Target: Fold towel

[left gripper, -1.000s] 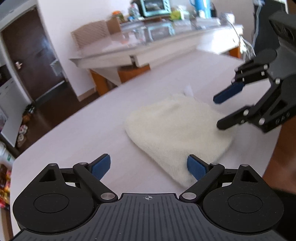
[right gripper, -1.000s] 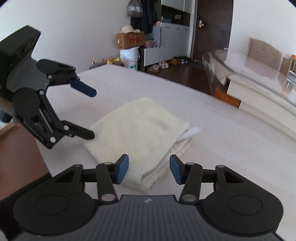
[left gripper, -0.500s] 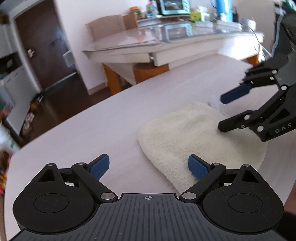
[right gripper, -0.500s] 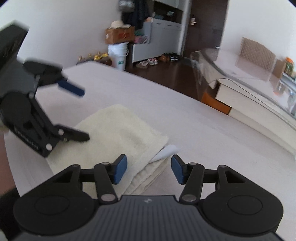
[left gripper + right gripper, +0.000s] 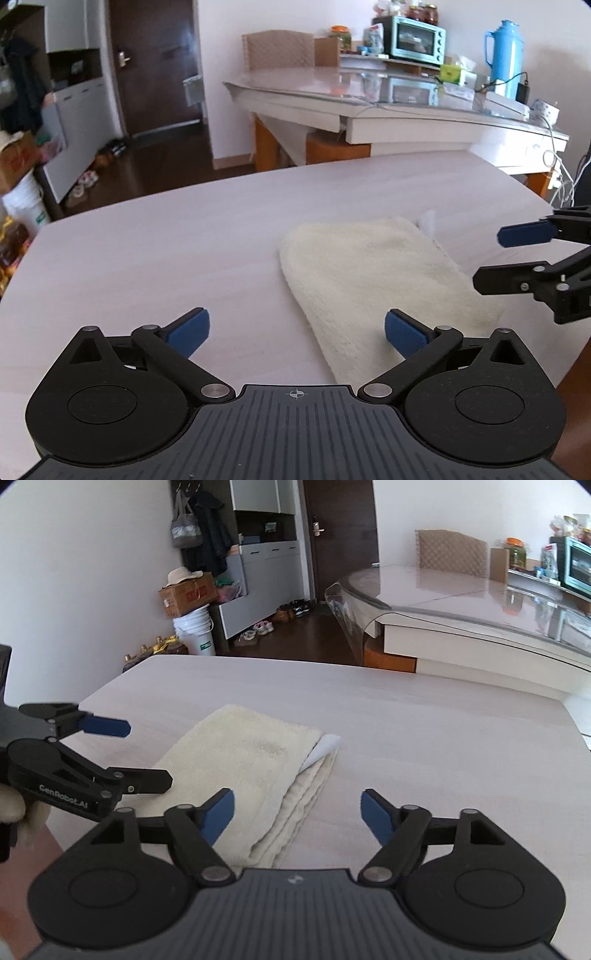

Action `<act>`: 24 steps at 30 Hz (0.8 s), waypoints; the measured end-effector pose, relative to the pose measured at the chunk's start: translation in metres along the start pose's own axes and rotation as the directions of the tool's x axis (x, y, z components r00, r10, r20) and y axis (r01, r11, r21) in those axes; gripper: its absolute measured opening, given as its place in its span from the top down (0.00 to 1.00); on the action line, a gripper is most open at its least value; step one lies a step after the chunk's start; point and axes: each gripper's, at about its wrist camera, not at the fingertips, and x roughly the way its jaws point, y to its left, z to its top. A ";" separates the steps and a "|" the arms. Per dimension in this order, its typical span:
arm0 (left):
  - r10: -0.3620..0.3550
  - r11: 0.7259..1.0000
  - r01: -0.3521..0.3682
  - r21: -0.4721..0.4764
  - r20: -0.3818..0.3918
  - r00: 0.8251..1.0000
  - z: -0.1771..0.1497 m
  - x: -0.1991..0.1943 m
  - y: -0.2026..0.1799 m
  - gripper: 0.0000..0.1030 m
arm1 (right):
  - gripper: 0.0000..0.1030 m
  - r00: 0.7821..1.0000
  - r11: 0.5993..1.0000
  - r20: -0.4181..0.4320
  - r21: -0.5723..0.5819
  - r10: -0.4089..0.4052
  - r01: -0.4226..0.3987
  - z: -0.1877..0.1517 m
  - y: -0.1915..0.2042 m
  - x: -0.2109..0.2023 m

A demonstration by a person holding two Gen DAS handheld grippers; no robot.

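1. Left gripper (image 5: 297, 330) first: its jaws are spreading as I watch, already very wide, blue pads far apart. Nothing is pinched between them; only bare table and the near corner of the towel show in the gap.

2. Right gripper (image 5: 297, 814): jaws opening too, pads well parted, nothing clamped. The stacked folded edge of the towel lies under the gap, but the pads do not press on it.

3. From the other side, each gripper shows in its partner's camera. The left one (image 5: 147, 751) comes in from the left edge, one finger above the other, with a light-gloved hand (image 5: 16, 812) behind it. The right one (image 5: 487, 258) reaches in from the right edge, just over the towel's border.

4. The towel (image 5: 373, 273), cream and fluffy, lies folded flat on the pale wood-grain table (image 5: 184, 240), between the two grippers and close to the near edge. A white tag (image 5: 323, 747) pokes out at the far corner of the layered side.

5. Beyond the table stands a glass-topped dining table (image 5: 369, 92) with a padded chair (image 5: 280, 50) behind it.

6. On the far counter: a teal toaster oven (image 5: 417, 38) and a blue thermos jug (image 5: 504, 55).

7. Off to the side, a dark door (image 5: 340, 535), a grey cabinet (image 5: 266, 587), shoes (image 5: 258, 629) on the floor, and a white bucket (image 5: 195, 631) with a cardboard box (image 5: 188, 594) on top.
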 end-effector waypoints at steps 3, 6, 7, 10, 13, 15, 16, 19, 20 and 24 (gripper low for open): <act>0.004 1.000 -0.004 -0.003 -0.006 1.000 -0.002 0.000 -0.002 0.00 | 0.07 1.000 1.000 0.020 0.027 -0.010 0.010 -0.002 0.000 -0.008; 0.013 1.000 -0.013 -0.013 -0.008 1.000 -0.004 0.000 -0.003 0.00 | 0.04 0.999 0.999 0.030 0.038 -0.016 0.015 -0.002 0.001 -0.012; 0.011 1.000 -0.011 -0.017 -0.008 1.000 -0.004 -0.001 -0.004 0.00 | 0.02 0.999 0.999 0.029 0.038 -0.017 0.016 -0.002 0.001 -0.013; 0.016 1.000 -0.017 -0.018 -0.013 1.000 -0.007 -0.001 -0.005 0.00 | 0.00 0.999 0.999 0.028 0.036 -0.019 0.018 -0.002 0.003 -0.014; 0.002 0.999 -0.003 -0.042 -0.028 1.000 -0.007 -0.002 -0.004 0.00 | 0.00 0.999 0.999 0.029 0.040 -0.020 0.019 -0.004 0.005 -0.016; 0.002 0.998 -0.004 -0.058 -0.032 0.999 -0.007 -0.003 -0.003 0.00 | 0.00 0.999 0.999 0.032 0.046 -0.019 0.017 -0.004 0.005 -0.017; 0.007 0.998 -0.009 -0.064 -0.034 0.999 -0.007 -0.003 -0.003 0.00 | 0.00 0.999 0.999 0.033 0.049 -0.018 0.017 -0.005 0.006 -0.017; 0.023 0.996 -0.025 -0.086 -0.025 0.999 -0.007 -0.006 -0.001 0.00 | 0.00 1.000 0.999 0.027 0.050 -0.015 0.013 -0.008 0.008 -0.017; 0.026 0.995 -0.028 -0.095 -0.019 0.999 -0.007 -0.007 0.000 0.00 | 0.00 1.000 0.999 0.026 0.051 -0.013 0.012 -0.009 0.009 -0.017; 0.048 0.992 -0.046 -0.119 0.015 0.999 -0.007 -0.012 0.002 0.00 | 0.00 1.000 0.998 0.025 0.054 -0.014 0.013 -0.013 0.011 -0.019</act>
